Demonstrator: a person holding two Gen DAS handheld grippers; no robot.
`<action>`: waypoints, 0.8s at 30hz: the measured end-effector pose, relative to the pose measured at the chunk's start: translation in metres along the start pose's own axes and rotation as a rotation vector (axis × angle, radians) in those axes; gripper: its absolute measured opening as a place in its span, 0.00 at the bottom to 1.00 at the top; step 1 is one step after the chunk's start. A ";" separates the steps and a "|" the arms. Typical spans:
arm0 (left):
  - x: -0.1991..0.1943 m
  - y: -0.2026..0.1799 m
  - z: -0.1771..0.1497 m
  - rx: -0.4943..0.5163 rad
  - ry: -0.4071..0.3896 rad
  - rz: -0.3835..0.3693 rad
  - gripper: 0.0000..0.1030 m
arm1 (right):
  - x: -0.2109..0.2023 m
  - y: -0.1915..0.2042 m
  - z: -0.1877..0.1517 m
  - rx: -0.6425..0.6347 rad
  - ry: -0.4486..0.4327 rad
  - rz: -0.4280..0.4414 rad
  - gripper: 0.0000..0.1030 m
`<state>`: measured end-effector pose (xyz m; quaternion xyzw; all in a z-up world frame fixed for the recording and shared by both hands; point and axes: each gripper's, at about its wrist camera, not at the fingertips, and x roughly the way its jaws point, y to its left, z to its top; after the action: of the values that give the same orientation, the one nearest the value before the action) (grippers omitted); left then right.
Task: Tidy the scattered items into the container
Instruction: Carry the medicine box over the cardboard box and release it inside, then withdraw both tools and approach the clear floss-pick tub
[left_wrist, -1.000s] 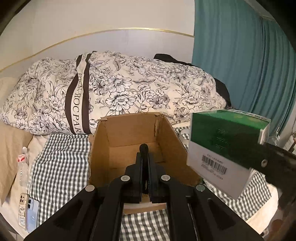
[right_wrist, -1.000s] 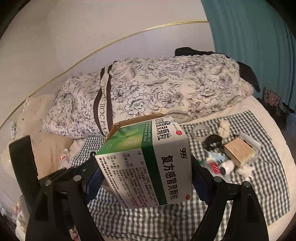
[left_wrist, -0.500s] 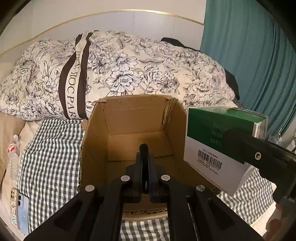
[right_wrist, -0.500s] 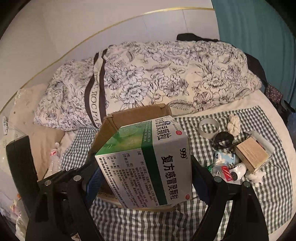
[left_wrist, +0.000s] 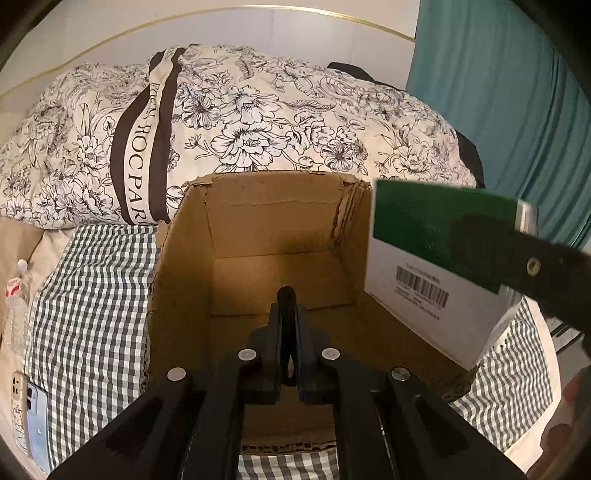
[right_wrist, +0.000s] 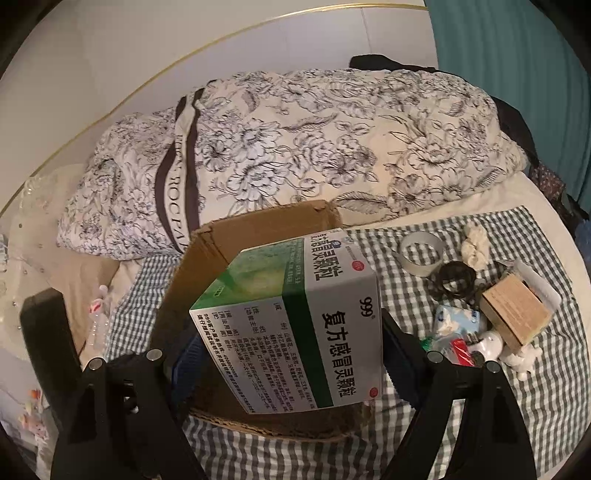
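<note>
Right gripper (right_wrist: 291, 354) clamped wide across the green-and-white medicine box (right_wrist: 295, 325), poised over the open cardboard box (left_wrist: 280, 229) on the bed for a drop inside; left gripper (left_wrist: 287, 314) pinched on a thin dark item (identity unclear), likewise aimed in.

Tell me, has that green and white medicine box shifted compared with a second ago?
Yes. In the right wrist view the medicine box, clamped in the right gripper, now overlaps the cardboard box far more: it has come down toward its opening.
</note>
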<state>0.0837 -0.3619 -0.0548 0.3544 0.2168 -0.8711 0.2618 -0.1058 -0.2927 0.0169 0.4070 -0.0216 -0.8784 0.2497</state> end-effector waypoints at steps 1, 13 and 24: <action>0.000 0.001 0.000 -0.001 -0.001 0.002 0.10 | 0.000 0.003 0.000 -0.004 -0.008 0.008 0.81; -0.013 0.010 -0.004 -0.027 -0.043 0.079 0.98 | 0.000 0.000 0.004 0.080 0.008 0.045 0.87; -0.059 -0.001 -0.033 -0.015 -0.093 0.091 1.00 | -0.073 -0.033 -0.027 0.058 -0.163 -0.006 0.87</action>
<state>0.1362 -0.3251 -0.0327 0.3211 0.1947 -0.8721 0.3137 -0.0608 -0.2261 0.0418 0.3414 -0.0663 -0.9082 0.2327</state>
